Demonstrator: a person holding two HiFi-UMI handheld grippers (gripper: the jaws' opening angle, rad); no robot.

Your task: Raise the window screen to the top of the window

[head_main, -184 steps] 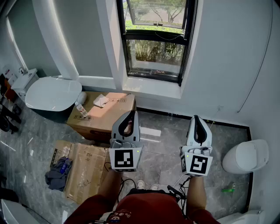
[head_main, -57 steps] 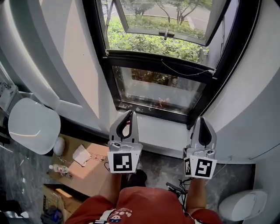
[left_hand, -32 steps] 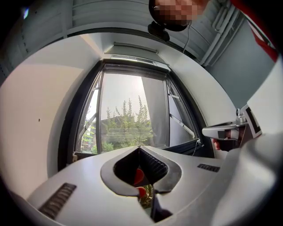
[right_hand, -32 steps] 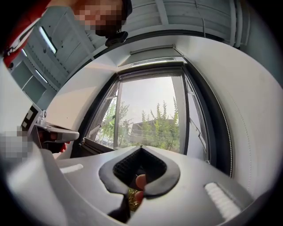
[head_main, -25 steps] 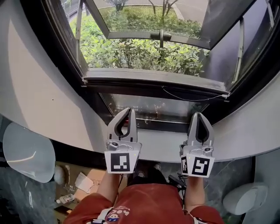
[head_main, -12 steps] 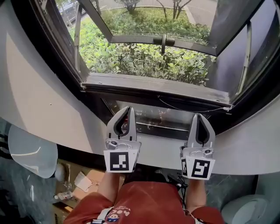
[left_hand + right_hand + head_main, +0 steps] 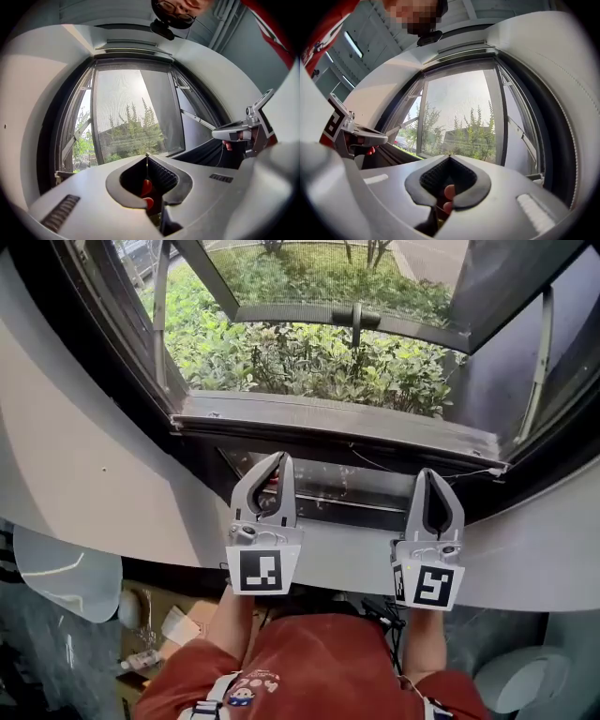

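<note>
The window screen's grey bottom rail runs across the open window, with a thin cord hanging under it. Its fine mesh covers the opening above the rail. My left gripper is shut and empty, its tip just below the rail's left part. My right gripper is also shut and empty, below the rail's right part. Neither touches the rail. In their own views the tips point at the mesh, and each sees the other gripper.
An outer glass sash with a handle swings outward over green bushes. A fixed lower pane sits under the rail, above the white sill. On the floor are a white tub, a cardboard box and a toilet.
Both grippers have moved forward and a little up toward the screen's bottom rail, staying shut. The window fills more of the head view than a second ago.
</note>
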